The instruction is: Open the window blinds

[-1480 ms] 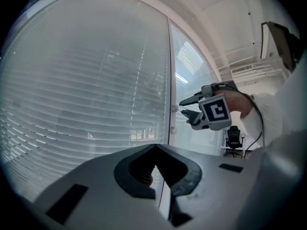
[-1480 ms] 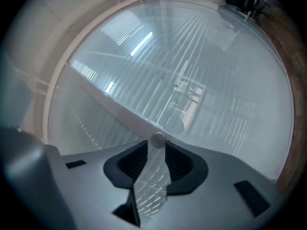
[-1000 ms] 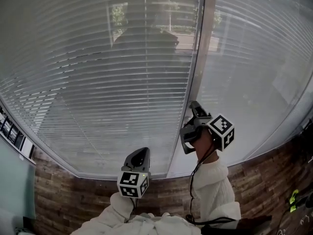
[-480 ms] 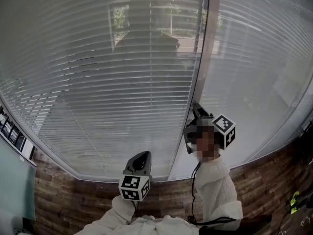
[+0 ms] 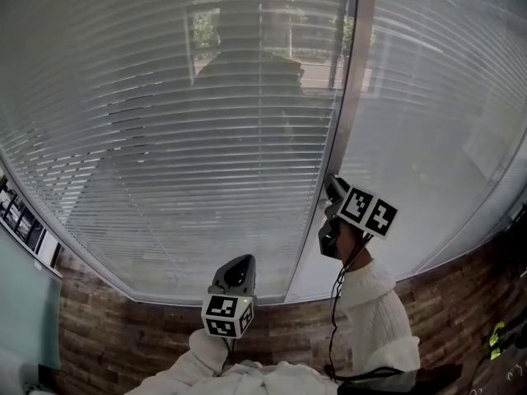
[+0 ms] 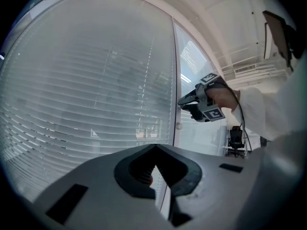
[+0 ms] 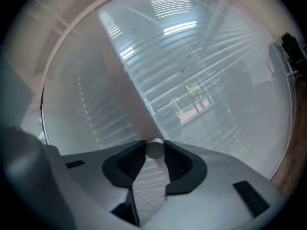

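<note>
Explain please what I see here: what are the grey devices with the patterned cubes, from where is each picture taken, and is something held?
A person stands before a window with lowered blinds and holds a hand-operated grasping tool in each hand; the patterned cubes belong to the tools. The head view comes from a camera on the person's head, looking down. The other two come from cameras riding on the tools, each looking along its jaws. The left tool is shut and empty. The right tool grips a small round knob on the window frame; its jaws have just closed a little further on it.
</note>
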A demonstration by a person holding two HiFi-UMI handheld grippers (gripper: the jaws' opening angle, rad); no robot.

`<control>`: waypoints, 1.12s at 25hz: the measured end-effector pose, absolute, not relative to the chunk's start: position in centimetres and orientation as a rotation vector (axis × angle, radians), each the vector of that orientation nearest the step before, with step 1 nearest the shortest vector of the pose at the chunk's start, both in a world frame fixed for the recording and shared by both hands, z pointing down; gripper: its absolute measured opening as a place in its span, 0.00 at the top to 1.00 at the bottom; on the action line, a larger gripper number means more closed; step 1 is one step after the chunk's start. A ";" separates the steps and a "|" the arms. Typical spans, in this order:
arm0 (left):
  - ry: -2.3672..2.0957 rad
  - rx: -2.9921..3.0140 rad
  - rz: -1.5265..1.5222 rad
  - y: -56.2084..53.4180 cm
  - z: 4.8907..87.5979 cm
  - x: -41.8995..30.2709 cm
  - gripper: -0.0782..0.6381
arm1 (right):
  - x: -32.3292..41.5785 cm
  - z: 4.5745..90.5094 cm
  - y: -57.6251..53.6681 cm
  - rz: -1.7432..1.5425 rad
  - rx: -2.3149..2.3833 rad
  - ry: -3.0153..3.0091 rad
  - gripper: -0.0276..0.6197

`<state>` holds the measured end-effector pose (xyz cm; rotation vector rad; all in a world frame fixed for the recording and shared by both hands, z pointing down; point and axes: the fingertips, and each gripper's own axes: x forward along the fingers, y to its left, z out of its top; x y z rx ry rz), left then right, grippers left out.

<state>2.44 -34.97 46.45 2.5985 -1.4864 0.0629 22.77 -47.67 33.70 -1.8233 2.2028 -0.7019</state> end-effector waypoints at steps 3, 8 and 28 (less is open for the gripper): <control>-1.485 2.611 0.071 -34.6 46.4 2.4 0.89 | 22.6 33.7 -47.5 -0.508 -1.994 2.336 0.76; -1.487 2.616 0.086 -34.3 46.4 2.2 0.89 | 22.0 33.4 -47.2 -0.015 -2.324 2.533 0.76; -1.496 2.597 0.146 -34.2 48.0 2.5 0.89 | 20.5 34.0 -47.0 1.521 -2.653 2.630 0.76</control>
